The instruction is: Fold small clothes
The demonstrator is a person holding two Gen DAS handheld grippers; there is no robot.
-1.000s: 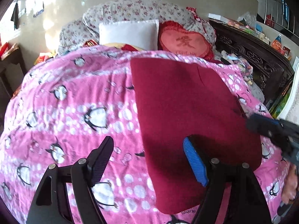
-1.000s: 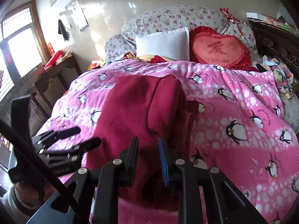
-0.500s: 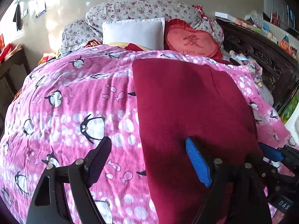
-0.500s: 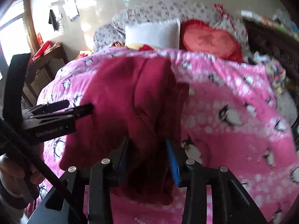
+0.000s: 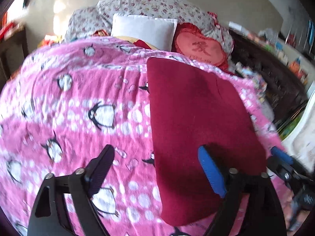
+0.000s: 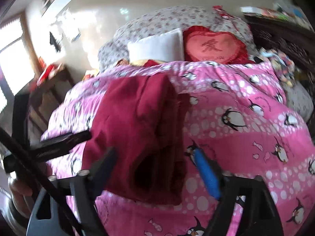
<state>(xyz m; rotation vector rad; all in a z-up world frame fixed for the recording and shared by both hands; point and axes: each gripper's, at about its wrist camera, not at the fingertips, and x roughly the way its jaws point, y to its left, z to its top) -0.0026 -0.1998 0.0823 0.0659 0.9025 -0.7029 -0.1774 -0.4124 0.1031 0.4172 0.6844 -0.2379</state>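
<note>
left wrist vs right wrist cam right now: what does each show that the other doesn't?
Left wrist only: the garment's flat, smooth top, and the left gripper with jaws opening, its blue pad over the cloth's left edge and its black pad over the blanket.

Right wrist only: the garment's open, layered near end, lying between the right gripper's opening jaws without the pads pressing it; a bright window; a hand at lower left.

Both: the garment on the blanket, white pillow, heart cushion, and the opposite gripper at the frame edge.
</note>
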